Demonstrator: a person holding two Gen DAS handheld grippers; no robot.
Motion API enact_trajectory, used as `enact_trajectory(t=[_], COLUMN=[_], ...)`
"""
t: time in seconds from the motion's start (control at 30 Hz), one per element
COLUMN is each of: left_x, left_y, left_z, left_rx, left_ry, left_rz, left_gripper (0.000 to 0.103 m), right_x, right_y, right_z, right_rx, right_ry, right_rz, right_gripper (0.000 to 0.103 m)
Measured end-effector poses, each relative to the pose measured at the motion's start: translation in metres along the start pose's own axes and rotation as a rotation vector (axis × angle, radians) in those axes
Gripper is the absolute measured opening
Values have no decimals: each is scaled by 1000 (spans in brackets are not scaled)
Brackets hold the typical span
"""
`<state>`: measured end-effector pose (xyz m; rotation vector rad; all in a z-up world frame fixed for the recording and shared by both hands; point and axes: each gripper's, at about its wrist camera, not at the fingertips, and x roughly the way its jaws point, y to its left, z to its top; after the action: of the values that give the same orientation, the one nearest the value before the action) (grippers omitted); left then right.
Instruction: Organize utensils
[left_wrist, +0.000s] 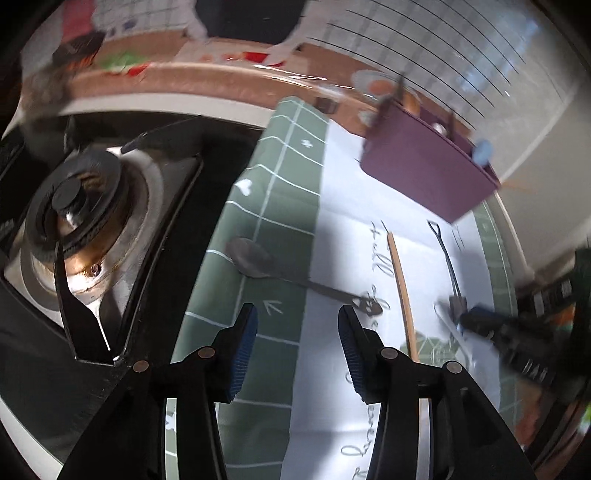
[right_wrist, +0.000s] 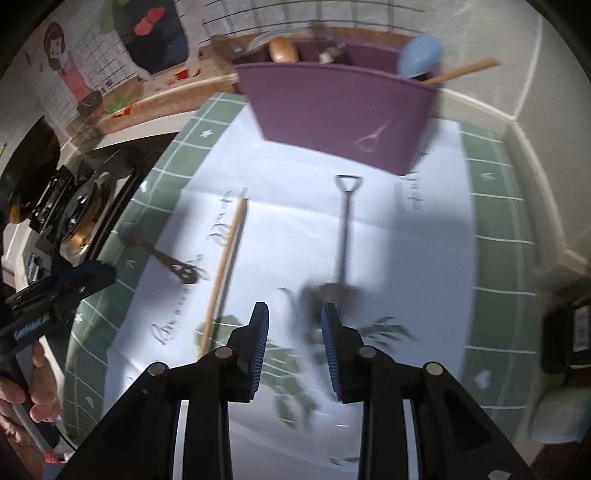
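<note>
Right wrist view shows your right hand-held gripper (right_wrist: 294, 325) half open, empty, over the blurred shovel-shaped spoon (right_wrist: 341, 254) on the green-bordered cloth (right_wrist: 495, 229). A chopstick (right_wrist: 225, 258) and metal spoon (right_wrist: 159, 254) lie left; the purple holder (right_wrist: 340, 110) stands behind. Your left hand-held gripper (left_wrist: 298, 328) gapes wide, empty, beside the stove burner (left_wrist: 70, 206).

Three utensils lie flat on the cloth: a metal spoon (left_wrist: 258, 258) at the left, a wooden chopstick (right_wrist: 225, 258) in the middle, and a shovel-shaped spoon (right_wrist: 345, 229) on the right. Purple holder (right_wrist: 340, 110) stands behind, already holding some.
</note>
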<state>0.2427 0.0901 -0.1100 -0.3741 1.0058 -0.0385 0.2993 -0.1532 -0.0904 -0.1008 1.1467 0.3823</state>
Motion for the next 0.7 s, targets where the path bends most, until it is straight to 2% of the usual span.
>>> enact_trajectory(t=[0.2,0.3,0.4,0.47,0.7], left_x=[-1,-1,4,9,39], left_y=[6,10,12,11,0], left_z=[2,4,8,11,30], left_rx=[-9,-28,-57,-81,-152], left_ry=[-4,-3,5,12,35], left_rz=[20,25,25,23,131], left_gripper=[47,49,50,51,51], right_x=[30,44,47,43,14], right_y=[34,50,59,51,-13], right_z=[9,13,14,12,-2], right_rx=[-7,-43,-108,-103,5], right_ry=[10,23,37,46,4], right_rz=[95,89,40,46,-44], right_gripper=[29,29,7,6,5])
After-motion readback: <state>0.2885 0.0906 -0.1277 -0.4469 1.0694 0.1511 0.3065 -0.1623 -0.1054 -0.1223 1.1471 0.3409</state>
